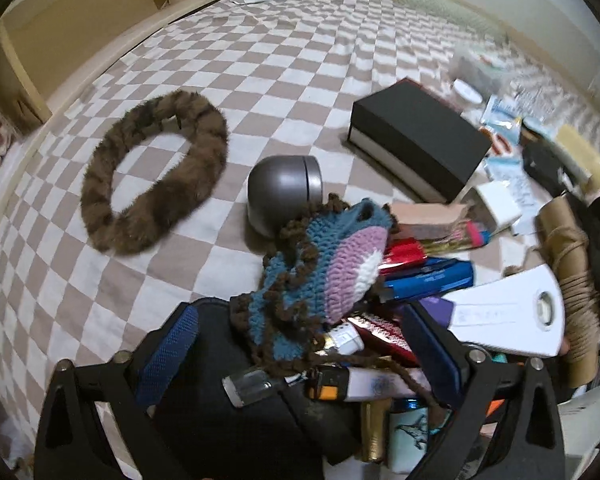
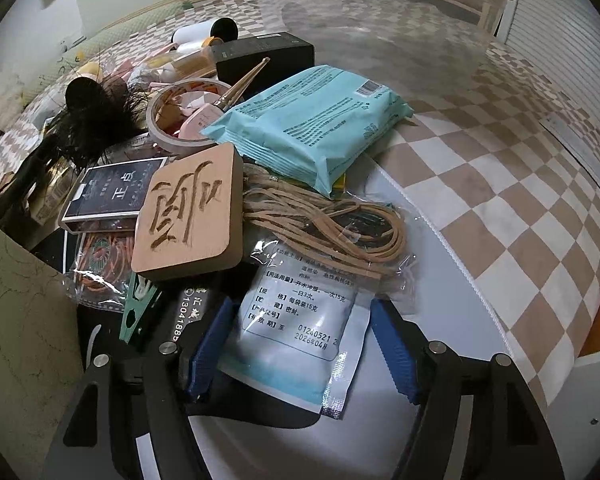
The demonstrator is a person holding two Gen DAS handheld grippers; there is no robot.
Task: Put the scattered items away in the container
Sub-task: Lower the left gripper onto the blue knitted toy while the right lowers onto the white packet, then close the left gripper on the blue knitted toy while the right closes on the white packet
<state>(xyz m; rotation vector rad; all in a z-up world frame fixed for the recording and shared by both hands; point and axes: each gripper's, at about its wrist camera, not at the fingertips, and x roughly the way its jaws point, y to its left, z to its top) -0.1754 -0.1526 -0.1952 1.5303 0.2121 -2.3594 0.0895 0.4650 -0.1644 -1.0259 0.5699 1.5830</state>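
Judging by its crinkled foil edge, we take the medicine sachet [image 2: 296,344] for a light, limp, slippery thing, lying flat on the white container rim [image 2: 452,280] at the near edge of the pile. It sits between the right gripper [image 2: 300,354] pads, which stand wide apart on either side and touch nothing we can be sure of, so nothing is held yet. We judge a pinch across its short width, near the sealed bottom edge, the safest hold; a flat grip on the middle would likely slide. Just beyond it the bagged tan cords [image 2: 332,228] overlap its top, and the wooden block [image 2: 190,216] leans on the heap to the left, so a straight lift could drag those along. The teal tissue pack [image 2: 312,128] is soft and bulky, resting further back on the cords.

On the other side, the crochet pouch [image 1: 324,264] is soft and floppy with loose brown strings, draped over the clutter; the left gripper [image 1: 300,344] stands open around its lower part, and we cannot tell whether the pads touch the yarn. Its trailing strings could snag on the blue tube [image 1: 428,278] beside it.

Open room lies left, on the checkered bedspread [image 1: 260,60], where the fur loop [image 1: 152,168], the grey metal tin [image 1: 284,196] and the black box [image 1: 416,144] lie well apart
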